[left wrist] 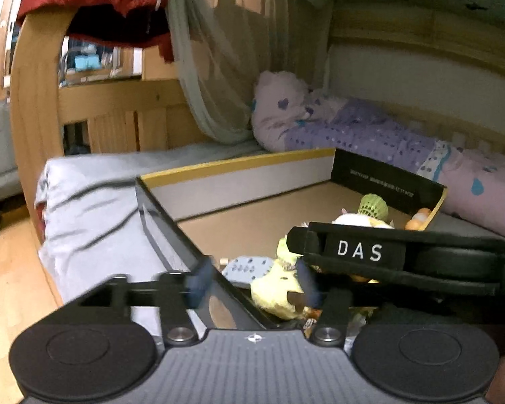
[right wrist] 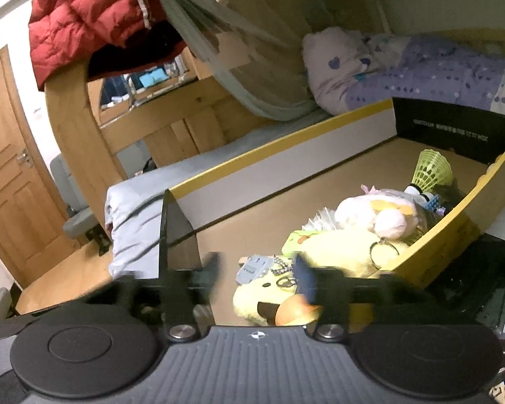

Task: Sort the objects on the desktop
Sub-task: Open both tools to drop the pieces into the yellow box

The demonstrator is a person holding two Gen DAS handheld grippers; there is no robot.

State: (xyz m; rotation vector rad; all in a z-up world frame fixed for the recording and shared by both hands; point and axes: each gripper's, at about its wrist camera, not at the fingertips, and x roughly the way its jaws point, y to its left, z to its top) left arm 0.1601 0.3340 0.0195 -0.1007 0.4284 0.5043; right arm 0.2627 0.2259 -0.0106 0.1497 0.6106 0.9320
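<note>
Left wrist: "DAS" on right gripper (left wrist: 370, 252)

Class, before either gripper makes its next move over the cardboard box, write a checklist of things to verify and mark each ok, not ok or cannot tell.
1. Left gripper jaws apart, nothing between: ok.
2. Right gripper jaws apart, nothing gripped: ok.
3. Yellow plush toy inside the cardboard box: ok.
4. Green shuttlecock clear of both grippers: ok.
5. Pink plush toy resting on the yellow one: ok.
6. Fingers sharp enough to judge contact: cannot tell, blurred.
</note>
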